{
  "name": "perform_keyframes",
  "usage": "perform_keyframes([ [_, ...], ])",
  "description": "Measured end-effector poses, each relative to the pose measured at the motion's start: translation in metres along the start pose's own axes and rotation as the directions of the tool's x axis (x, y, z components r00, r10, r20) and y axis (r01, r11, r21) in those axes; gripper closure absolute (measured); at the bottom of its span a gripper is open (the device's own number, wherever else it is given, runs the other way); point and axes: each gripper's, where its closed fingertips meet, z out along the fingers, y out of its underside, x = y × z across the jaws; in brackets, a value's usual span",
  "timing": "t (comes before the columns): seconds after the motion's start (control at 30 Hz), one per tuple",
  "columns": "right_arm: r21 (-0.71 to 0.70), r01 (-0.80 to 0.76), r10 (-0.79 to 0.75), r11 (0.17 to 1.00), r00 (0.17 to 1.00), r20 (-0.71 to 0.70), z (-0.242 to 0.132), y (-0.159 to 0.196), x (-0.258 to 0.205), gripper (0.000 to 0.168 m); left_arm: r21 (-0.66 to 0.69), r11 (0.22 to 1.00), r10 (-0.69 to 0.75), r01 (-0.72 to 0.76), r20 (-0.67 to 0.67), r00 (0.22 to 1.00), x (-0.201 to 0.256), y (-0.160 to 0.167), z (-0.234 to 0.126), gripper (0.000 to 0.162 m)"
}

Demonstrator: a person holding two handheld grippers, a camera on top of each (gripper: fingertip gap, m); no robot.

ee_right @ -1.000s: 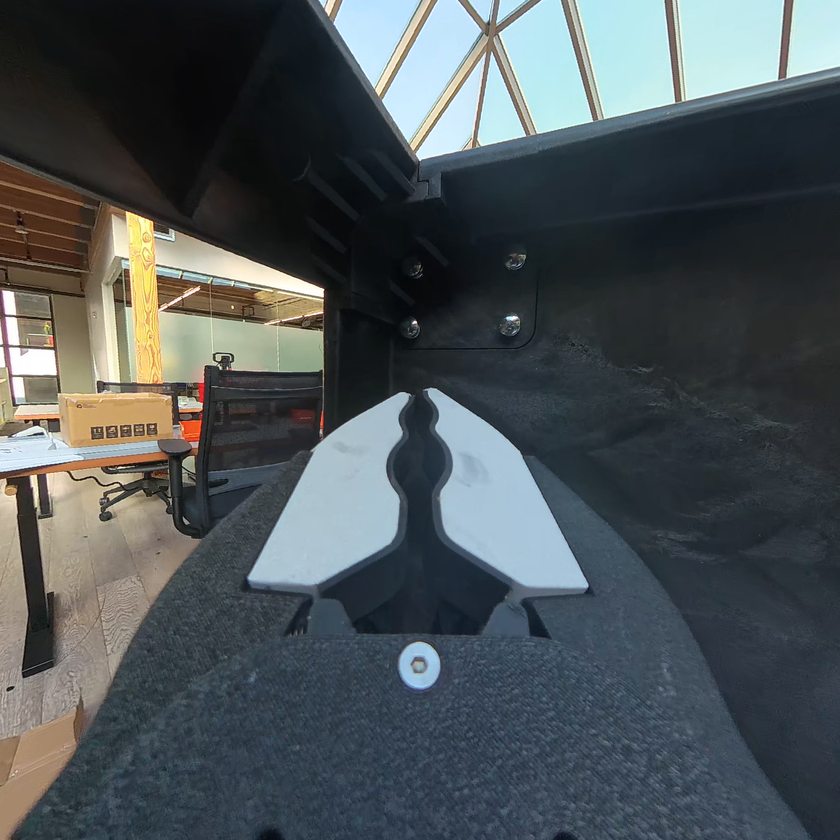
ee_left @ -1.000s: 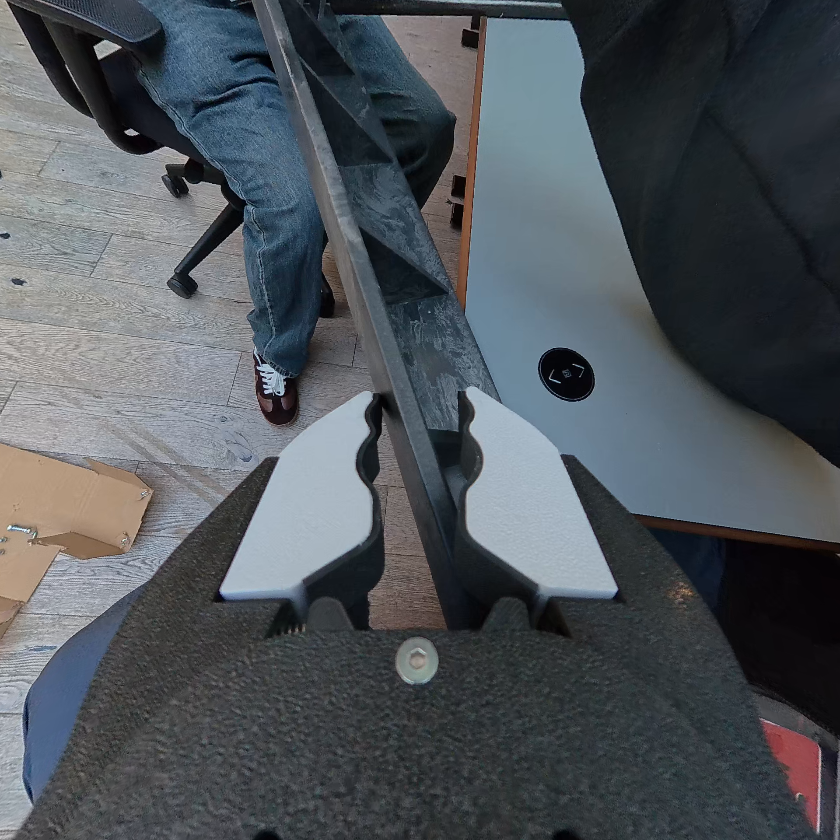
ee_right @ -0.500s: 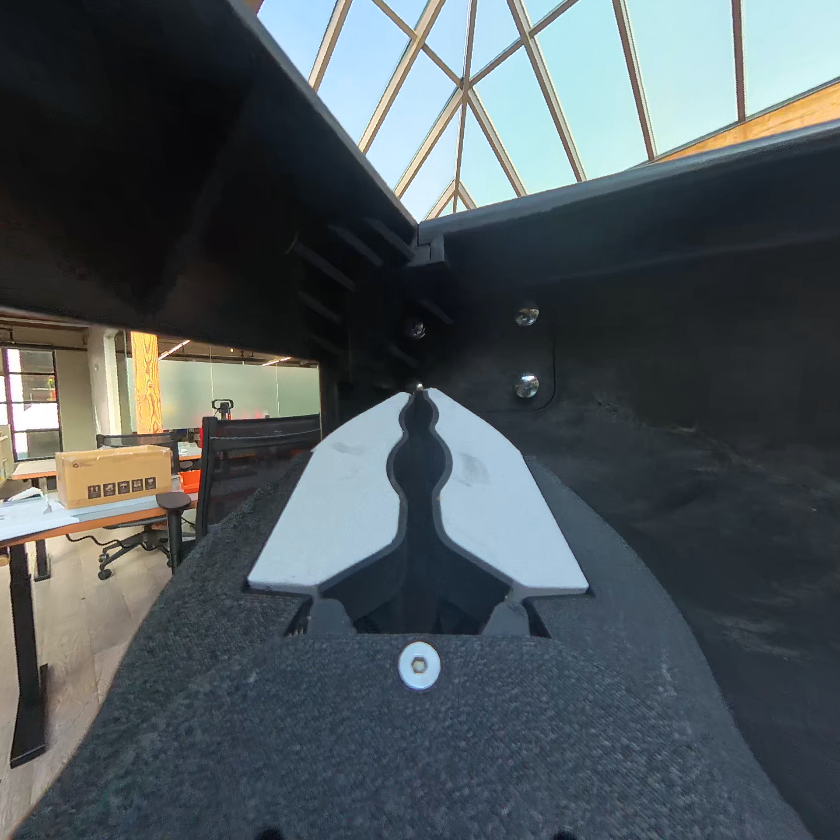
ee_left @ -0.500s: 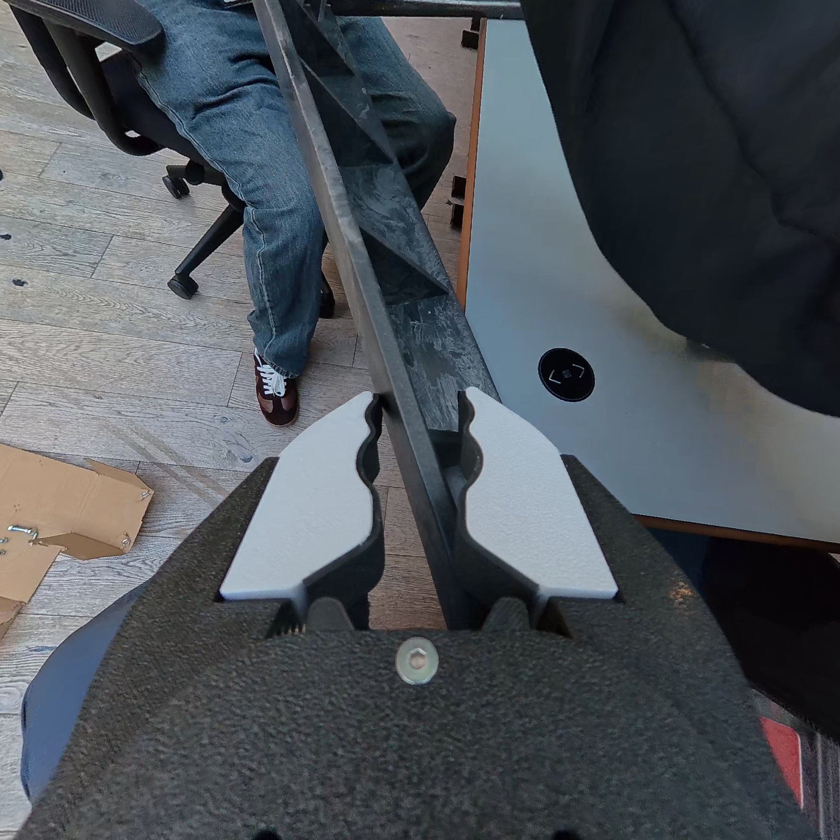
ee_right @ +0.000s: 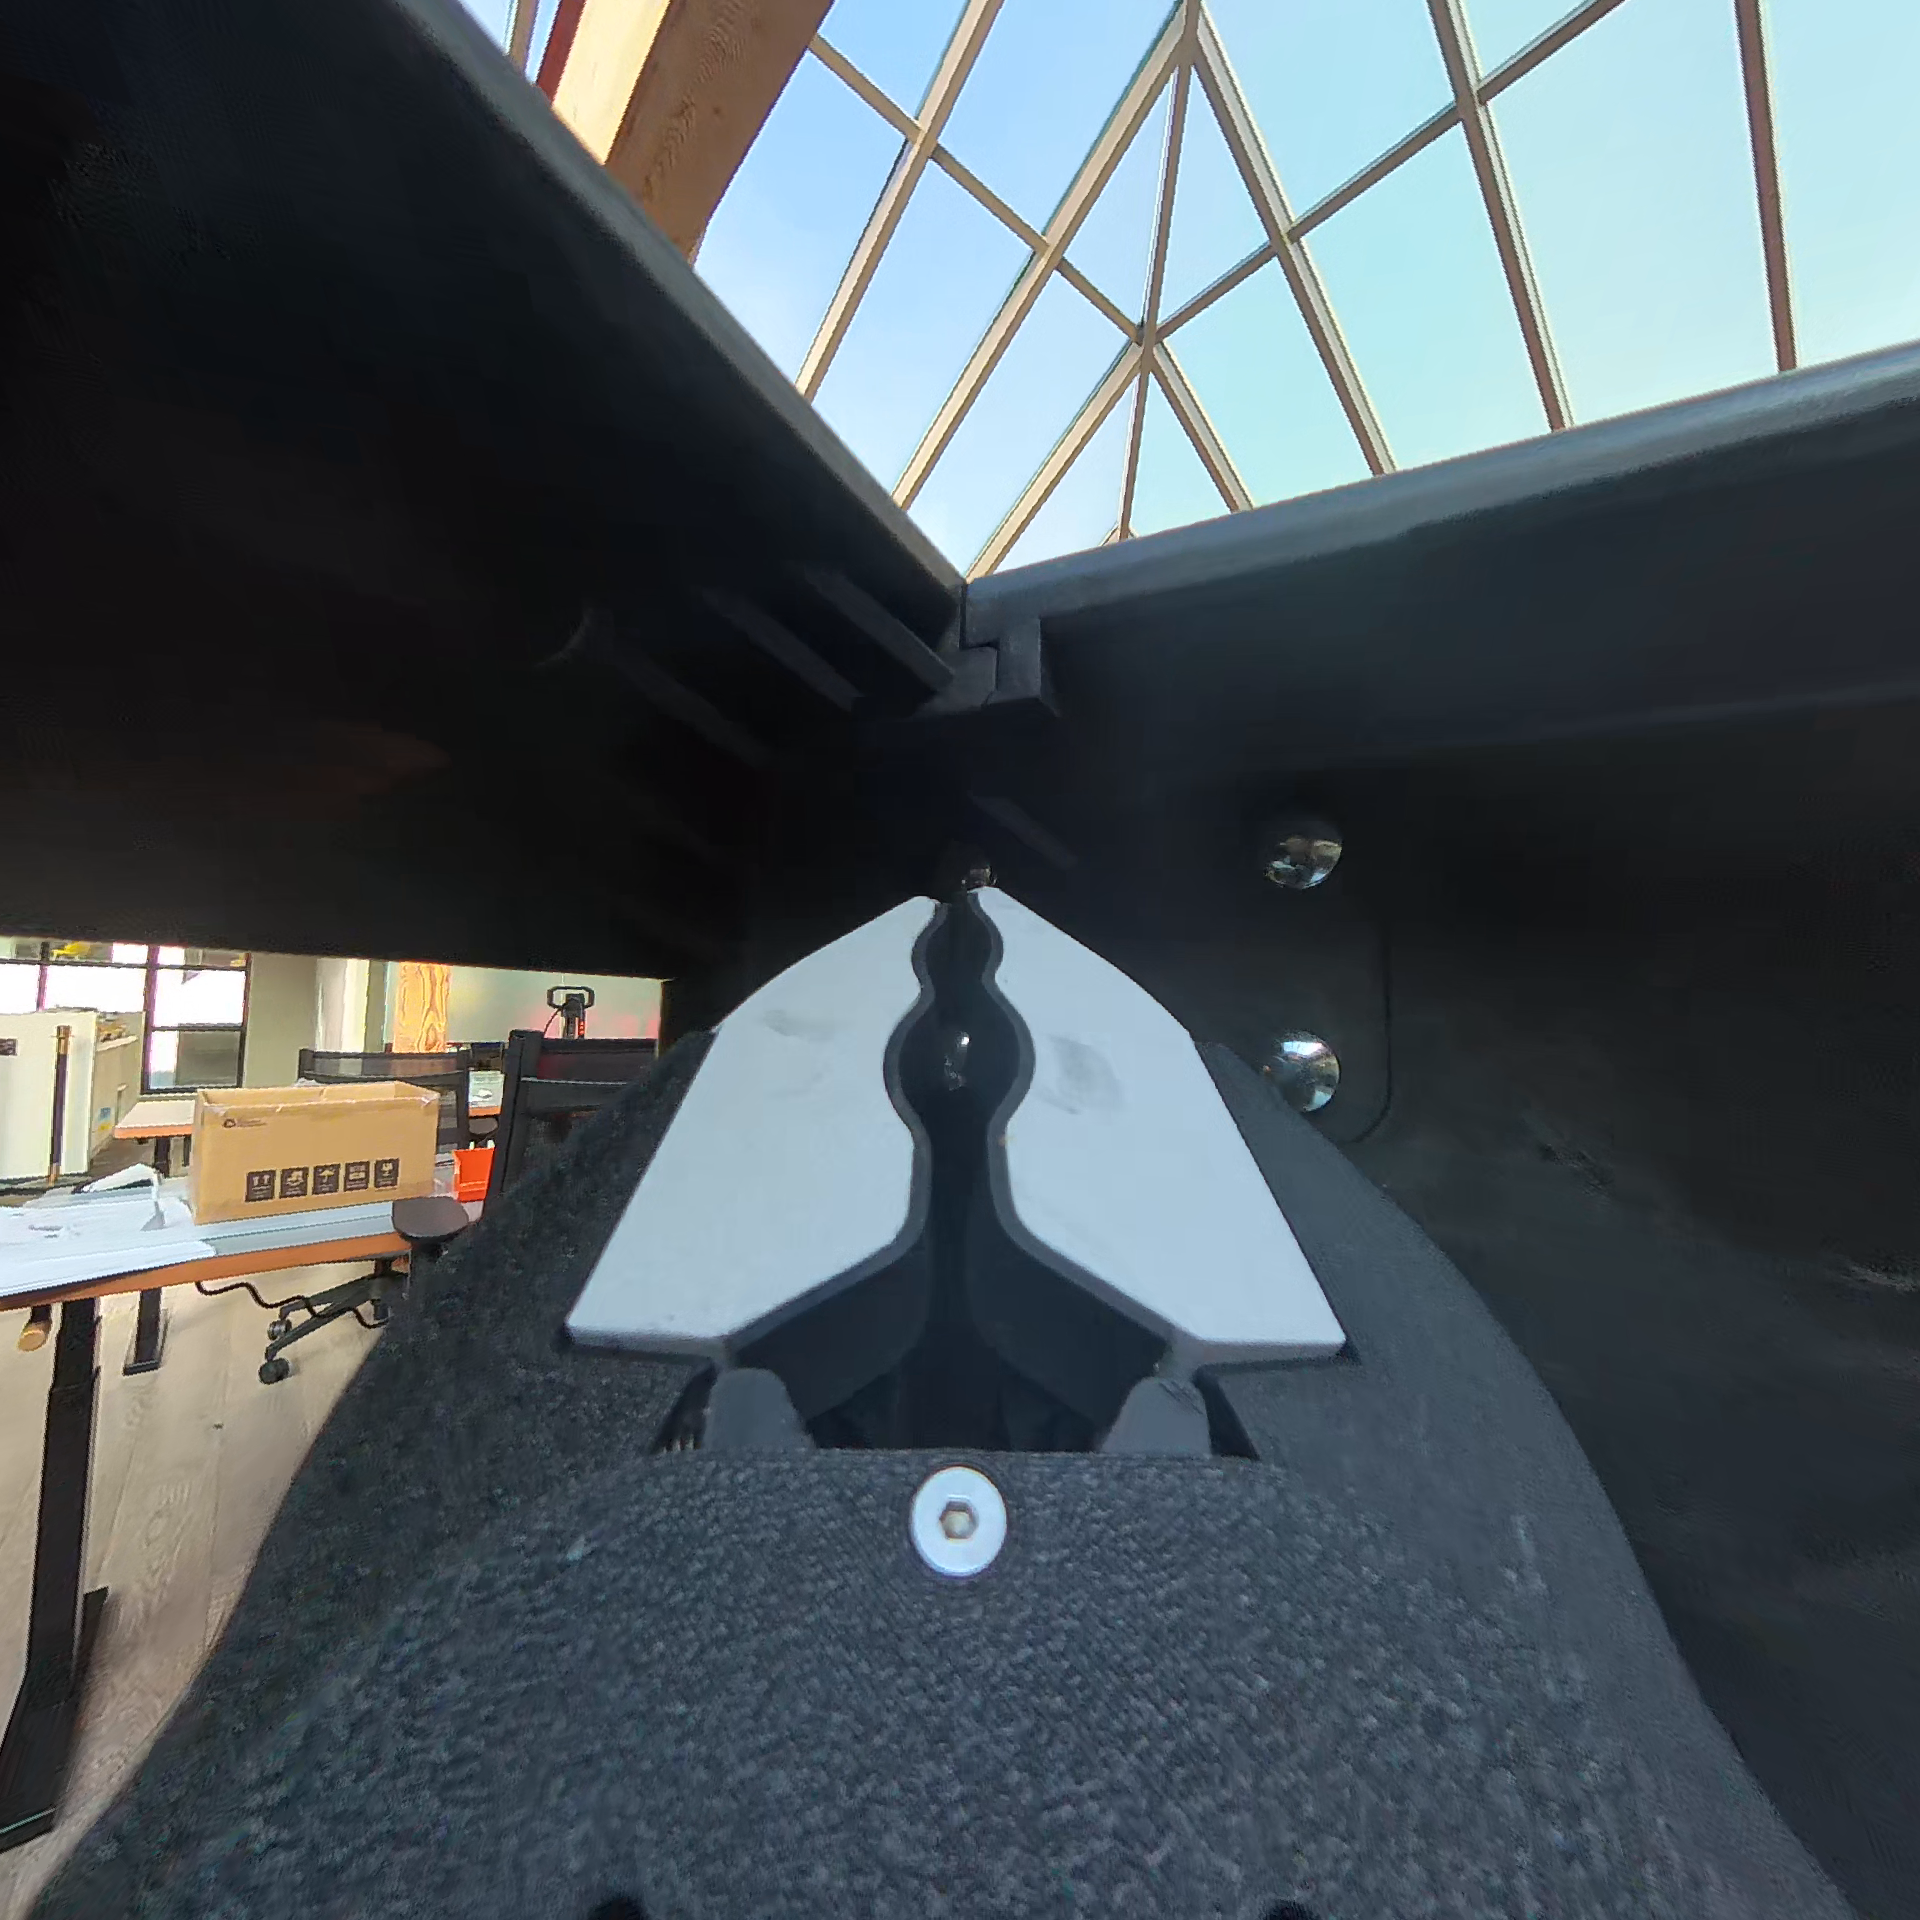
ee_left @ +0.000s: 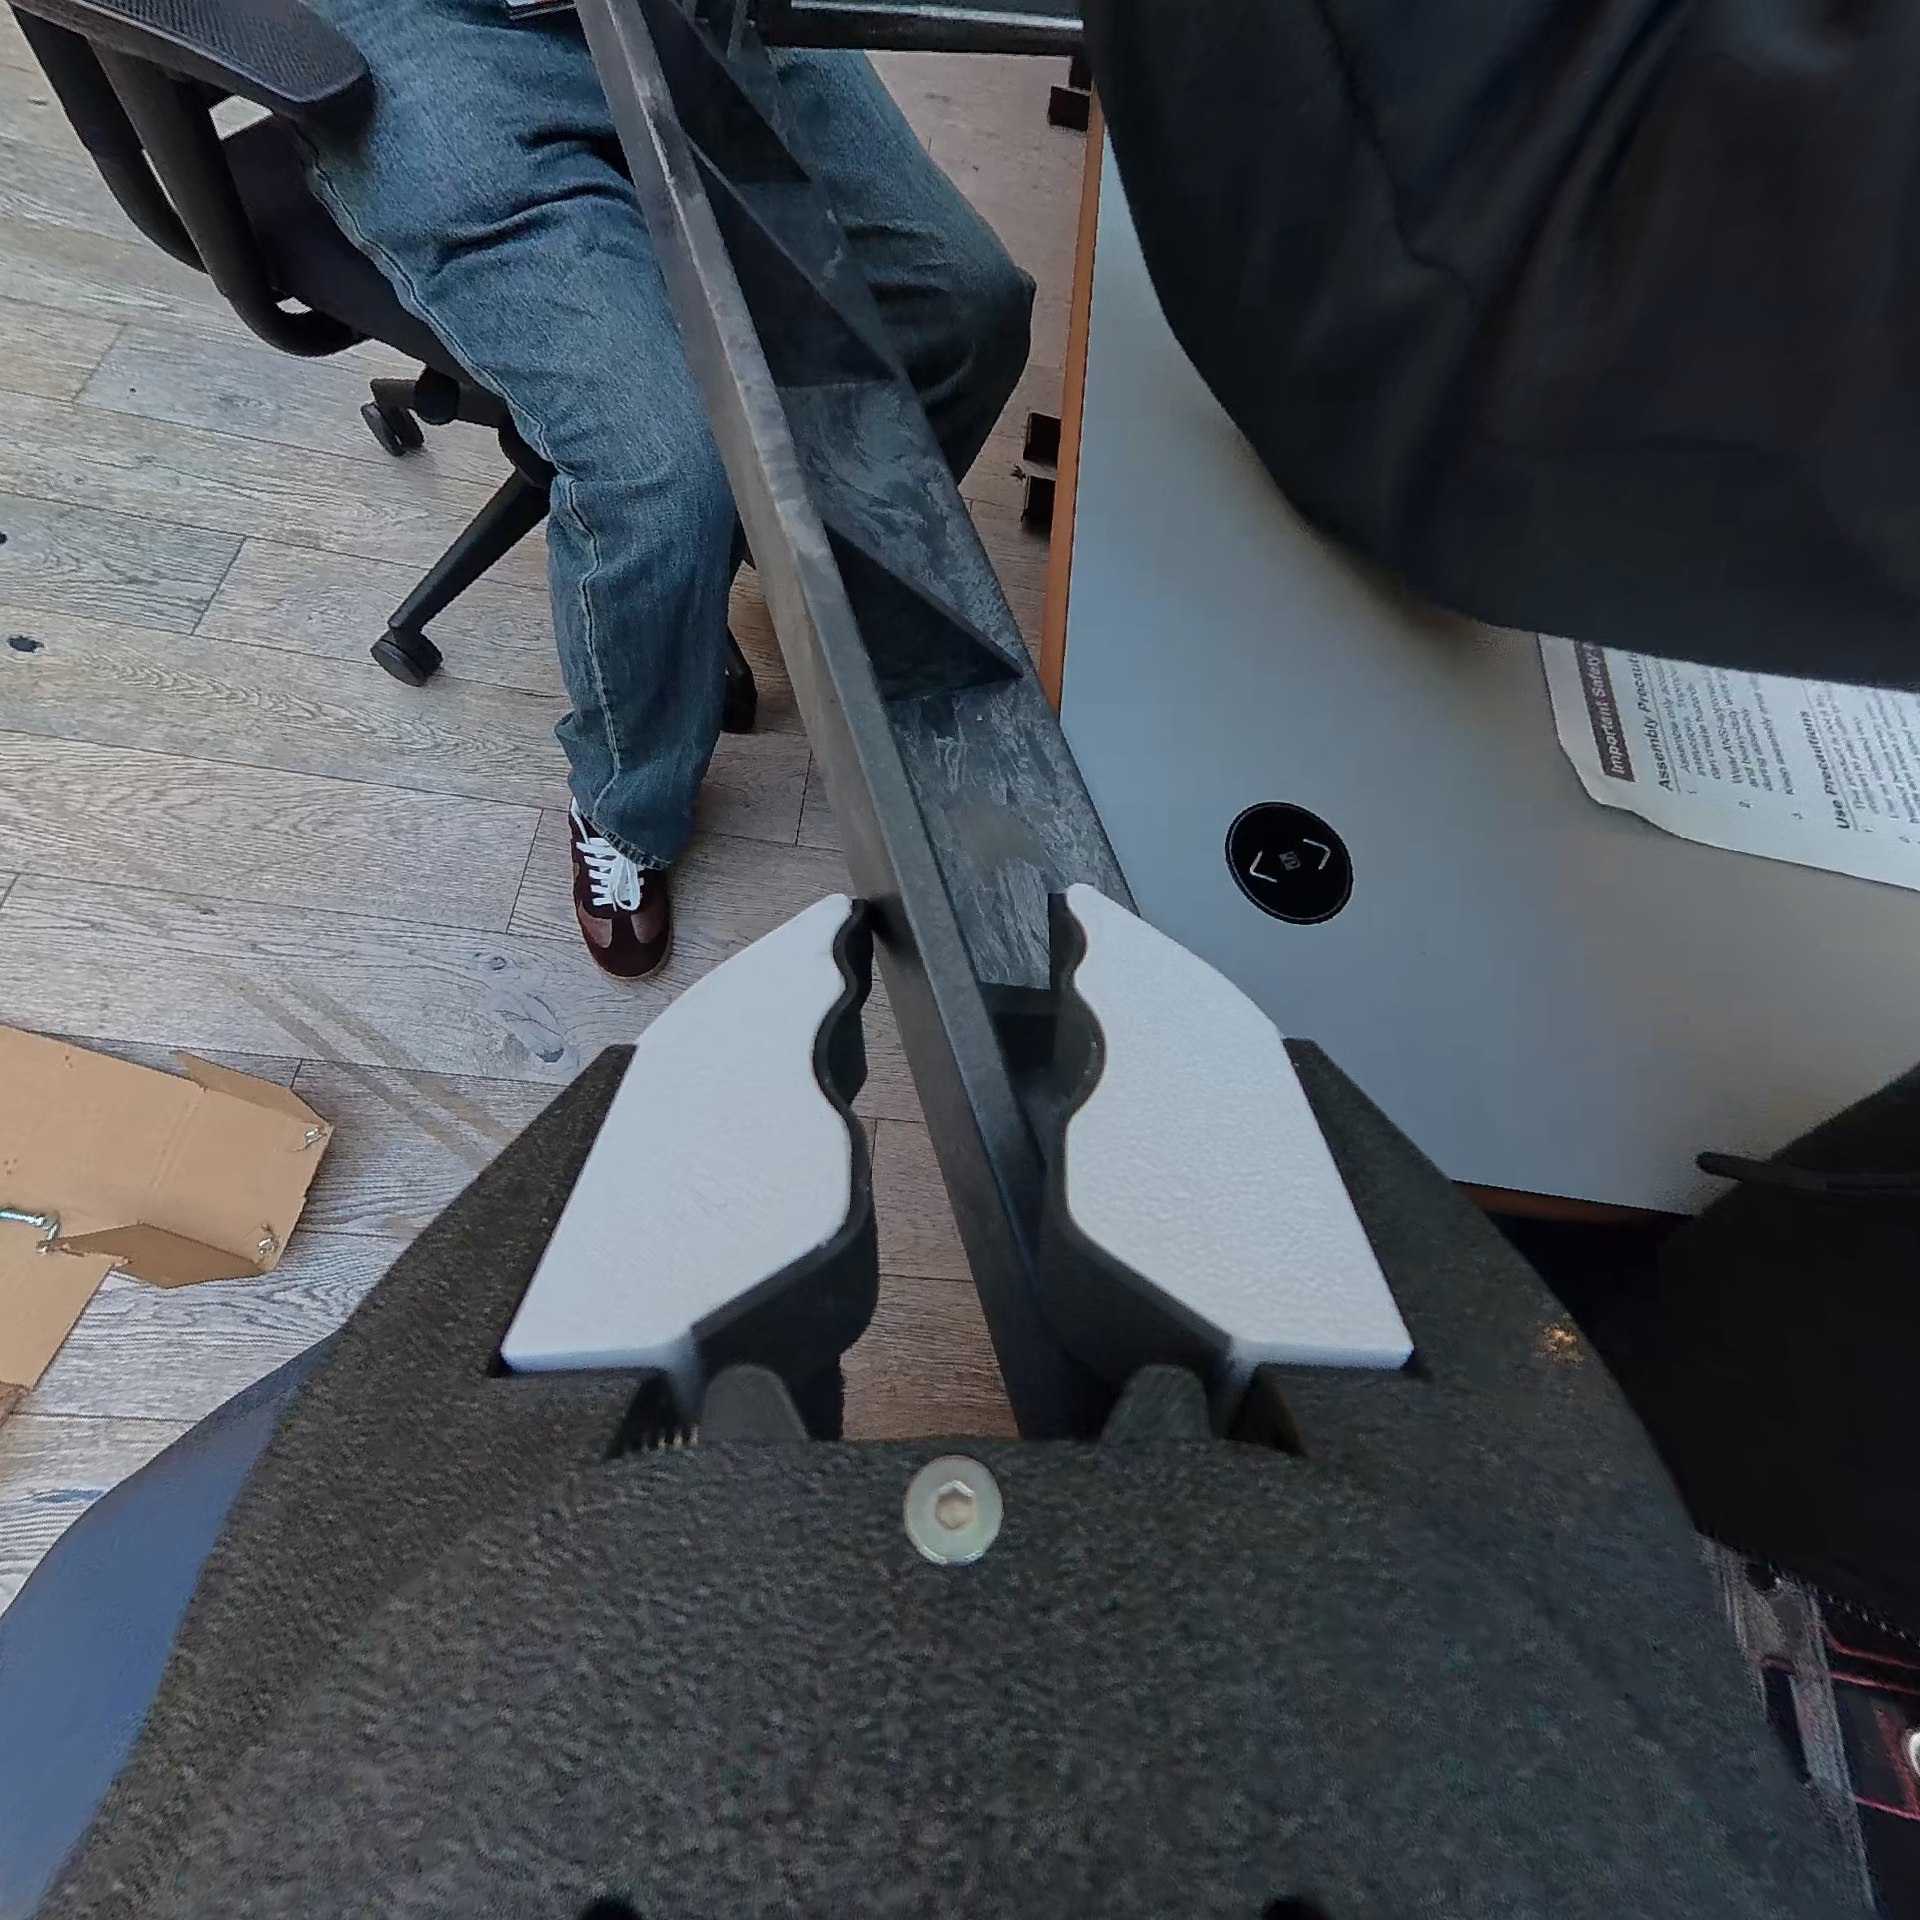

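Observation:
In the left wrist view my left gripper (ee_left: 961, 914) is shut on the thin upper edge of a long black ribbed panel (ee_left: 748, 436) that runs away from me beside a grey desk (ee_left: 1351, 1039). A large dark felt-like panel (ee_left: 1558, 312) hangs over the desk at the upper right. In the right wrist view my right gripper (ee_right: 961, 904) is shut, with nothing visible in it. It points up into the inner corner (ee_right: 987, 665) where two black panels meet. Its tips sit just below a small screw (ee_right: 977, 875). Two shiny screws (ee_right: 1301, 854) sit in a plate to the right.
A person in jeans (ee_left: 582, 312) sits on an office chair (ee_left: 260, 208) left of the panel, one shoe (ee_left: 618, 904) on the wood floor. Flattened cardboard (ee_left: 135, 1164) lies at left. A printed sheet (ee_left: 1745, 769) and a black disc (ee_left: 1288, 862) lie on the desk. A cardboard box (ee_right: 312, 1148) stands on a far desk. My right fingertips sit around 50 cm from my left ones.
The dark panel over the desk has lifted and uncovered the printed sheet. My right gripper has tilted up and closed in on the corner screws. My left gripper has kept its hold.

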Motion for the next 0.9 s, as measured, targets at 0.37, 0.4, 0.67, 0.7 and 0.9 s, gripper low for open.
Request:
perform_keyframes([
  [0.37, 0.003, 0.054, -0.054, 0.999, 0.998, 0.018, 0.005, 0.033, 0.007, 0.168, -0.012, 1.000, 0.021, -0.021, 0.022, 1.000, -0.002, 0.001, 0.001, 0.131],
  [0.4, 0.009, 0.066, -0.066, 0.998, 0.997, 0.031, 0.005, 0.034, 0.006, 0.168, -0.012, 1.000, 0.021, -0.021, 0.023, 1.000, -0.002, 0.001, 0.001, 0.131],
  [0.67, 0.018, 0.093, -0.095, 0.995, 0.988, 0.123, 0.008, 0.033, -0.004, 0.168, -0.010, 1.000, 0.021, -0.021, 0.024, 0.999, -0.002, 0.000, 0.001, 0.131],
  [0.7, -0.010, 0.091, -0.088, 0.996, 0.984, 0.156, 0.011, 0.038, -0.008, 0.168, -0.010, 1.000, 0.021, -0.021, 0.025, 0.999, -0.002, 0.000, 0.001, 0.131],
  [0.9, -0.121, 0.099, -0.079, 0.988, 0.984, 0.159, 0.018, 0.056, -0.017, 0.168, -0.013, 1.000, 0.027, -0.026, 0.032, 0.999, -0.002, 0.001, 0.001, 0.132],
])
